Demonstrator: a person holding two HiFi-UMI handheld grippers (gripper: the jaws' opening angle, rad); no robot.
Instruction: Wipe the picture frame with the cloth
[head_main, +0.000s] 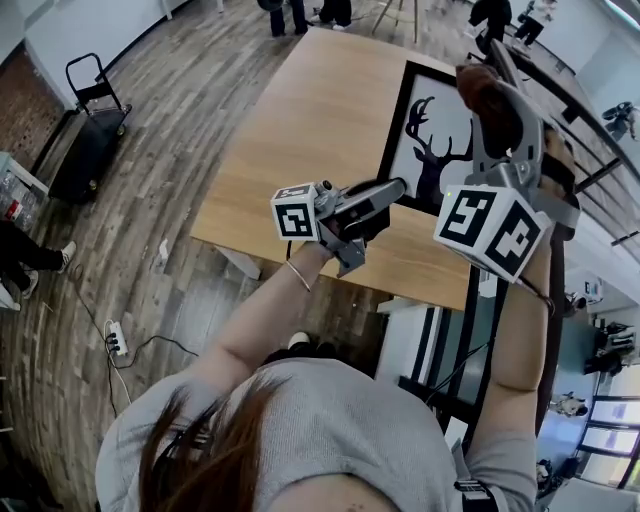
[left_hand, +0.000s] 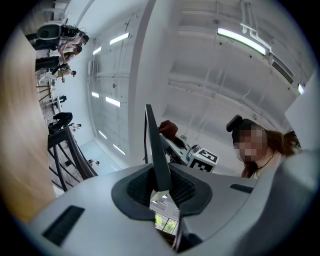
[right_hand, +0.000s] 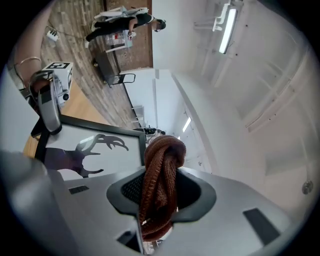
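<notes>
The picture frame (head_main: 437, 125), black-rimmed with a dark deer silhouette on white, is held tilted above the wooden table (head_main: 320, 130). My left gripper (head_main: 393, 192) is shut on its lower left rim. In the left gripper view the rim (left_hand: 155, 145) runs edge-on up out of the jaws. My right gripper (head_main: 490, 85) is raised at the right, above the frame, shut on a bunched brown cloth (head_main: 487, 100). In the right gripper view the cloth (right_hand: 162, 165) bulges out between the pads, apart from the deer picture (right_hand: 90, 145) to its left.
A black cart (head_main: 90, 130) stands on the wooden floor at the left. A power strip (head_main: 115, 340) lies near the person's feet. A dark railing (head_main: 590, 150) runs along the right side. People stand beyond the table's far end.
</notes>
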